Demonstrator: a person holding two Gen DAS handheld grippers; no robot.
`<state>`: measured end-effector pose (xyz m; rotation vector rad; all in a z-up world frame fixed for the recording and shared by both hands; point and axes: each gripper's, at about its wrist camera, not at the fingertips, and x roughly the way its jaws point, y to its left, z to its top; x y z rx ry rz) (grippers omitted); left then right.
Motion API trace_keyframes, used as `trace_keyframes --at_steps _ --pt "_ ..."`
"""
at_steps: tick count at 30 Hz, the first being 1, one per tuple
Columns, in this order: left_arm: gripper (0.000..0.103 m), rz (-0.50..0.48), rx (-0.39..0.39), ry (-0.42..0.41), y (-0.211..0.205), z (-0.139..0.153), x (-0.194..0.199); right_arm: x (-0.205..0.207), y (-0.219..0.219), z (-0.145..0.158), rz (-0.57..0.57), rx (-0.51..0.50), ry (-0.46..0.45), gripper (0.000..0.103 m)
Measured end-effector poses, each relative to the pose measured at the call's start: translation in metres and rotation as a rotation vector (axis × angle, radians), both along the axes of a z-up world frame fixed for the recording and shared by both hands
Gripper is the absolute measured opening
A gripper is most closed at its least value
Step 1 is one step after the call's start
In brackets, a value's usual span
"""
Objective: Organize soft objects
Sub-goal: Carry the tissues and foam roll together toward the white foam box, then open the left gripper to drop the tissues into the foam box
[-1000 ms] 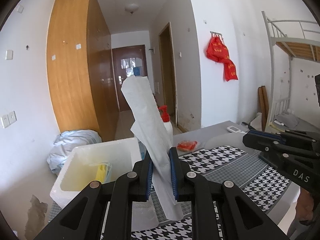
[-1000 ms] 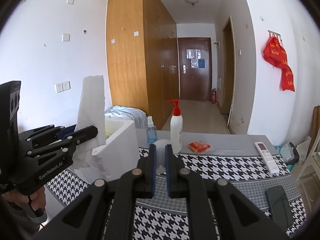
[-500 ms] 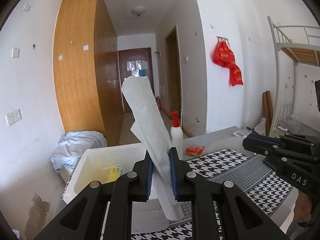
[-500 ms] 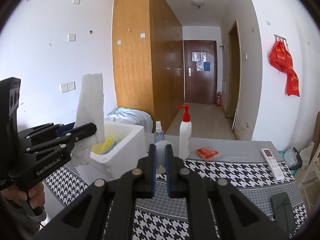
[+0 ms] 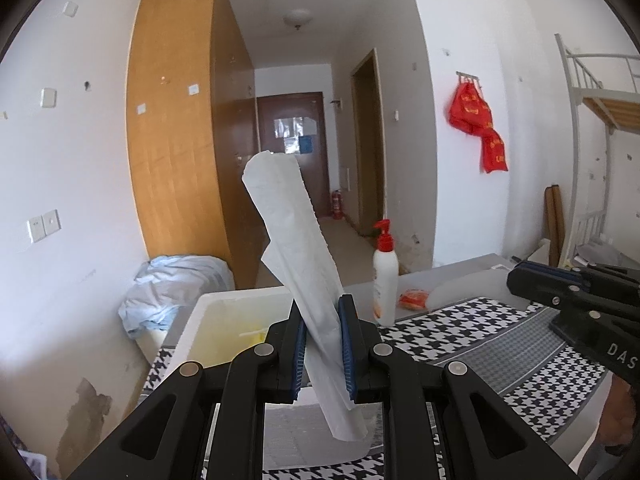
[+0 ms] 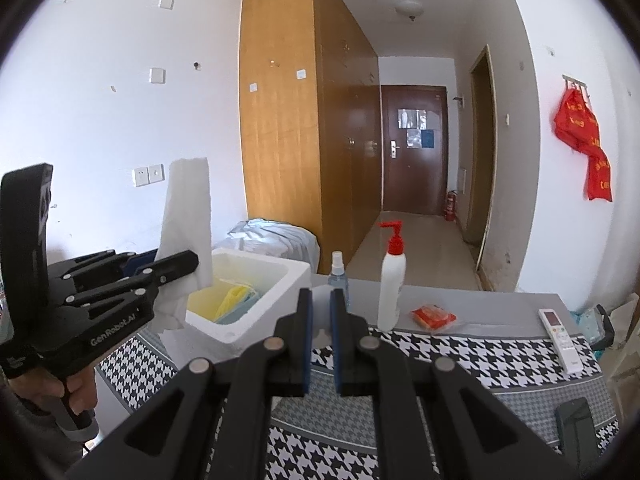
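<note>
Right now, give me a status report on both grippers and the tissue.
Left gripper shut on the white tissue, held in the air near the foam box. Right gripper shut, something pale between its pads, unclear. Nothing blocking the box.

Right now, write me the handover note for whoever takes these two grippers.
Left gripper: shut on a folded white paper towel, held up in the air beside the white foam box.
Right gripper: jaws shut on a small pale thing; too blurred to name.
Foam box sits at the table's left end, open, with yellow and blue soft items already inside.
Done: some soft items boxed, towel picked up.
Left: the towel is not yet in the box. The red packet lies on the table.
</note>
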<state>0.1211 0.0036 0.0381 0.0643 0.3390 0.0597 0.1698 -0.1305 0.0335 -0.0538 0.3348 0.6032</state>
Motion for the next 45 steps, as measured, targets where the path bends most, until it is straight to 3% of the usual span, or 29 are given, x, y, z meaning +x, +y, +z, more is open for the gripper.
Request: trace_keyframes --at_steps 17,40,42,44,45 --pt "0.017 0.065 -0.015 0.029 0.033 -0.007 0.014 0.016 0.038 0.007 0.033 -0.029 -0.004 0.011" --pt "0.019 0.064 -0.053 0.122 0.057 -0.025 0.053 0.023 0.062 0.004 0.063 -0.049 -0.014 0.011" --pt "0.035 0.067 -0.059 0.126 0.061 -0.027 0.054 0.023 0.063 0.004 0.062 -0.05 -0.013 0.011" --pt "0.076 0.076 -0.071 0.119 0.066 -0.027 0.053 0.024 0.066 0.004 0.061 -0.052 -0.013 0.011" --pt "0.081 0.084 -0.076 0.108 0.069 -0.027 0.051 0.024 0.067 0.004 0.06 -0.053 -0.013 0.011"
